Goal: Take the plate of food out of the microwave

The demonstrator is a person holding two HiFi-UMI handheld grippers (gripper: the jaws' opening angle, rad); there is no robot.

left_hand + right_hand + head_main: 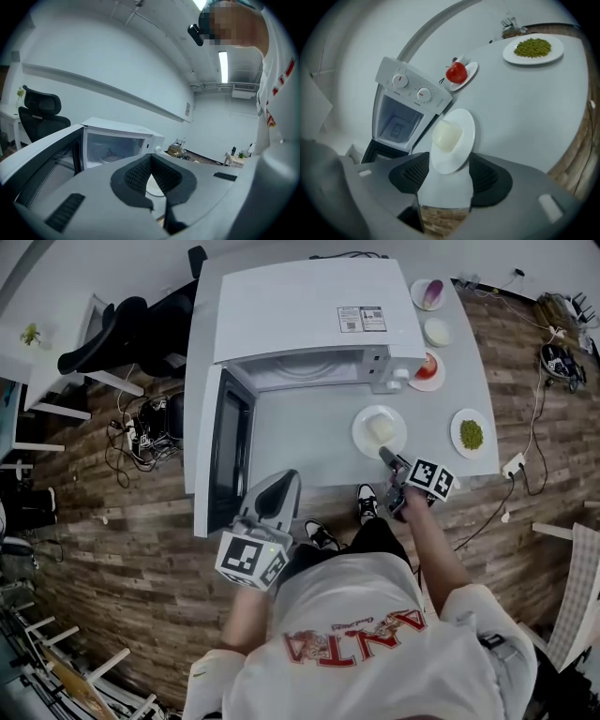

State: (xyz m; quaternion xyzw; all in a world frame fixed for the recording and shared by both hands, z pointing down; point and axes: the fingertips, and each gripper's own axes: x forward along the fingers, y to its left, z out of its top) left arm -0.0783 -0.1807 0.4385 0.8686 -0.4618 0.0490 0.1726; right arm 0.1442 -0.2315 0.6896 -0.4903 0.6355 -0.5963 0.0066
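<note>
Right claw (pixel 448 168) angled down, jaws apart astride plate (pixel 465 132) rim; left claw (pixel 151 158) level, closed.

Head view: microwave (pixel 309 306) cavity was mostly hidden under its own top. Label (pixel 362 319) print was too small to read. Person (pixel 356 643) was cut off by the near edge.

Left gripper view: plate (pixel 154 186) was nearly all hidden behind the left gripper (pixel 151 159) jaws, its food unseen. Microwave door (pixel 42 164) was cut off at left.

Right gripper view: dials (pixel 400 80) had blurred markings. Green food (pixel 533 47) was too small to identify.
</note>
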